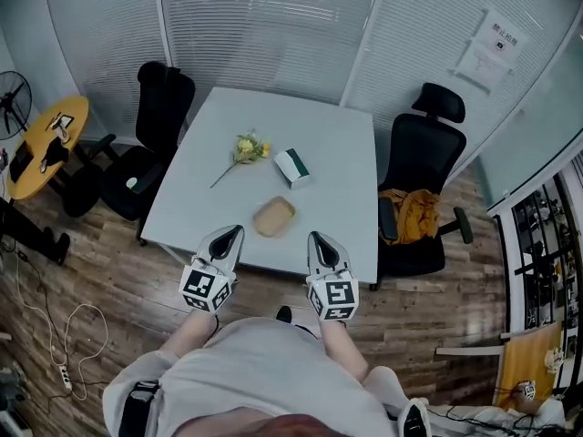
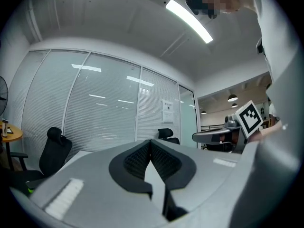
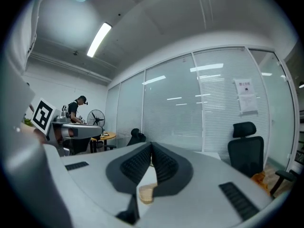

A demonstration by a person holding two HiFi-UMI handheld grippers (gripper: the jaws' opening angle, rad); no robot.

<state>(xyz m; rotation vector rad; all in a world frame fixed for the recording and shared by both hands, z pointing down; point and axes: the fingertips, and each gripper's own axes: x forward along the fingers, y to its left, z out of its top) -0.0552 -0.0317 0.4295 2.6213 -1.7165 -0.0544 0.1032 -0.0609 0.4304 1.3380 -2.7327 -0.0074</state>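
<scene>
A white table (image 1: 337, 135) holds a yellow flower (image 1: 246, 147) on a long stem, a green and white box (image 1: 293, 167) and a shallow tan dish (image 1: 274, 217). My left gripper (image 1: 232, 234) hovers over the near table edge, just left of the dish, jaws closed together with nothing between them. My right gripper (image 1: 317, 240) hangs over the same edge, just right of the dish, also shut and empty. In the left gripper view the left gripper (image 2: 150, 141) has its pads pressed together. The right gripper (image 3: 151, 144) looks the same, with the tan dish (image 3: 147, 192) showing below its pads.
A black office chair (image 1: 146, 153) stands at the table's left. Another black chair (image 1: 428, 176) on the right carries an orange cloth (image 1: 413, 213). A yellow round table (image 1: 46, 139) and a fan (image 1: 11, 98) stand far left. Cables (image 1: 55, 335) lie on the wooden floor. Glass partitions with blinds stand behind.
</scene>
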